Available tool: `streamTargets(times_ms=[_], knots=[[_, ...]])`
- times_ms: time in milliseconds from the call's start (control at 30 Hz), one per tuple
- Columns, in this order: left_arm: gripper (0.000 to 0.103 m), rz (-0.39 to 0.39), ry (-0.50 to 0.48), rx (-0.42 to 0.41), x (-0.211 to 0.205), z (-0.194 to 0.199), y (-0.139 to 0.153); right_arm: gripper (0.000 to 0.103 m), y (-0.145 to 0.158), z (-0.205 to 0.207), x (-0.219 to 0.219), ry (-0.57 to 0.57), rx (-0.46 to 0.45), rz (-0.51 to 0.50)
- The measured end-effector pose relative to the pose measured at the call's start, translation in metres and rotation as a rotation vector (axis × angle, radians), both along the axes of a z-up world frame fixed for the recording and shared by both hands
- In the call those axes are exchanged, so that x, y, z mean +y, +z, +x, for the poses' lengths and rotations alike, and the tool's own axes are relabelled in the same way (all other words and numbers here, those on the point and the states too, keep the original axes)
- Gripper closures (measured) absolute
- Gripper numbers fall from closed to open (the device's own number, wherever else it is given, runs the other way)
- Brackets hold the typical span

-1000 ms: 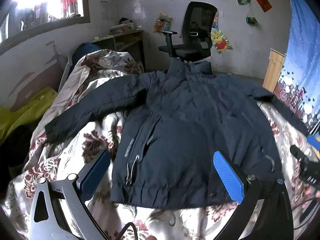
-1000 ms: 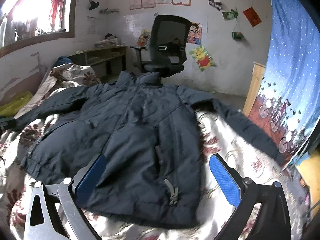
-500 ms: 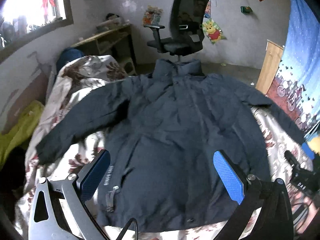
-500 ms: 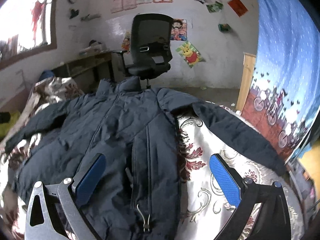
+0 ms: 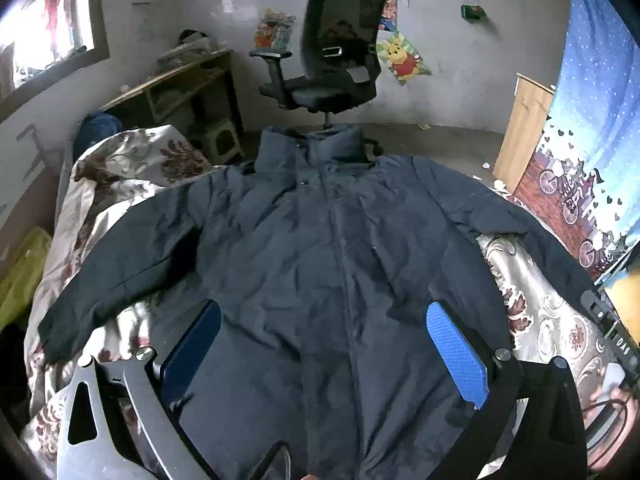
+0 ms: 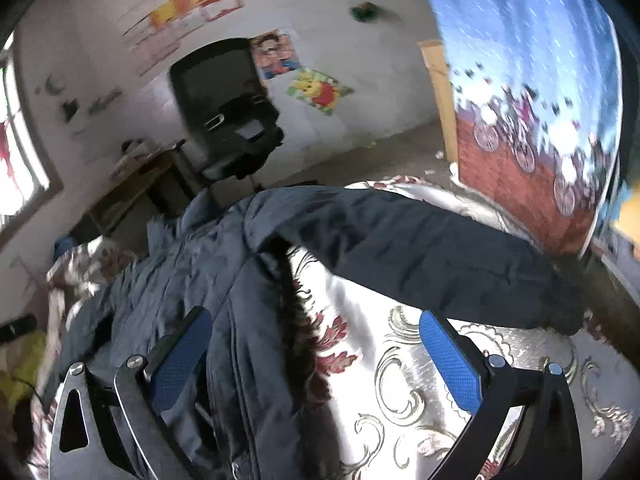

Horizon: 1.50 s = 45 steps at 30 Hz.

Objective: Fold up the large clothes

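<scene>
Folding has not begun: the dark jacket (image 5: 320, 280) lies flat, front up and closed, on the bed (image 5: 552, 320), collar toward the far wall and both sleeves spread outward. No fold is visible in either view. Remaining steps, as judged: bring each sleeve across the body, then fold the body over.

The left hand-held gripper (image 5: 324, 352) hovers above the lower body of the jacket, jaws wide apart, holding nothing. The right hand-held gripper (image 6: 316, 360) is likewise spread and empty, positioned over the jacket's right side edge and the bare bedcover, near the right sleeve (image 6: 420, 256).

An office chair (image 5: 336, 52) stands beyond the collar, clear of the work. Nothing rests on the jacket.
</scene>
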<state>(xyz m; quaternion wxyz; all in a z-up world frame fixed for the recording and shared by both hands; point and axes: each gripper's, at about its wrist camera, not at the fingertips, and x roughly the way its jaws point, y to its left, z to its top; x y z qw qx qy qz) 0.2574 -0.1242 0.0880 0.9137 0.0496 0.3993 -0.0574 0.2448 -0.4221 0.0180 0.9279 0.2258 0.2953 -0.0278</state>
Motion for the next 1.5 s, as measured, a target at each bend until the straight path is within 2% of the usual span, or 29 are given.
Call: streamTargets(times_ms=[200, 367, 467, 567, 633, 700, 767, 867, 967, 1000, 1100, 1167, 1200, 1233, 1300, 1500], knots=[[0.002, 0.032, -0.046, 0.016, -0.023, 0.042, -0.022, 0.0, -0.023, 0.018, -0.038, -0.094, 0.029, 0.155], [0.002, 0.074, -0.113, 0.0, -0.033, 0.074, -0.051, 0.0, -0.045, 0.029, -0.054, -0.173, -0.015, 0.264], [0.002, 0.065, -0.129, -0.021, -0.036, 0.094, -0.07, 0.0, -0.057, 0.037, -0.059, -0.219, -0.031, 0.337], [0.002, 0.05, -0.134, 0.007, -0.041, 0.118, -0.089, 0.0, -0.068, 0.042, -0.06, -0.255, -0.039, 0.398], [0.002, 0.03, -0.137, 0.018, -0.046, 0.132, -0.098, 0.004, -0.073, 0.043, -0.062, -0.271, -0.029, 0.43], [0.002, 0.013, -0.145, 0.027, -0.053, 0.145, -0.108, 0.007, -0.083, 0.037, -0.062, -0.28, -0.004, 0.54], [0.002, -0.001, -0.164, 0.036, -0.06, 0.155, -0.115, 0.007, -0.089, 0.029, -0.06, -0.283, 0.025, 0.588], [0.002, -0.011, -0.191, 0.023, -0.073, 0.164, -0.125, 0.007, -0.09, 0.018, -0.068, -0.321, 0.017, 0.57], [0.002, -0.02, -0.21, 0.042, -0.084, 0.173, -0.136, 0.016, -0.091, 0.016, -0.088, -0.398, -0.007, 0.577], [0.002, -0.023, -0.214, 0.055, -0.088, 0.176, -0.14, 0.023, -0.091, 0.016, -0.092, -0.421, -0.013, 0.583], [0.002, -0.036, -0.228, 0.107, -0.096, 0.184, -0.154, 0.051, -0.085, 0.014, -0.103, -0.497, -0.035, 0.56], [0.002, -0.027, -0.24, 0.161, -0.102, 0.189, -0.166, 0.063, -0.083, 0.014, -0.11, -0.538, -0.04, 0.55], [0.002, -0.017, -0.239, 0.176, -0.105, 0.19, -0.171, 0.075, -0.081, 0.016, -0.113, -0.555, -0.037, 0.537], [0.002, -0.01, -0.237, 0.181, -0.106, 0.19, -0.174, 0.084, -0.076, 0.017, -0.118, -0.571, -0.03, 0.508], [0.002, -0.015, -0.243, 0.179, -0.105, 0.192, -0.173, 0.091, -0.067, 0.021, -0.12, -0.568, -0.043, 0.466], [0.002, -0.059, -0.218, 0.184, -0.086, 0.19, -0.152, 0.096, 0.012, 0.045, -0.097, -0.441, -0.17, 0.12]])
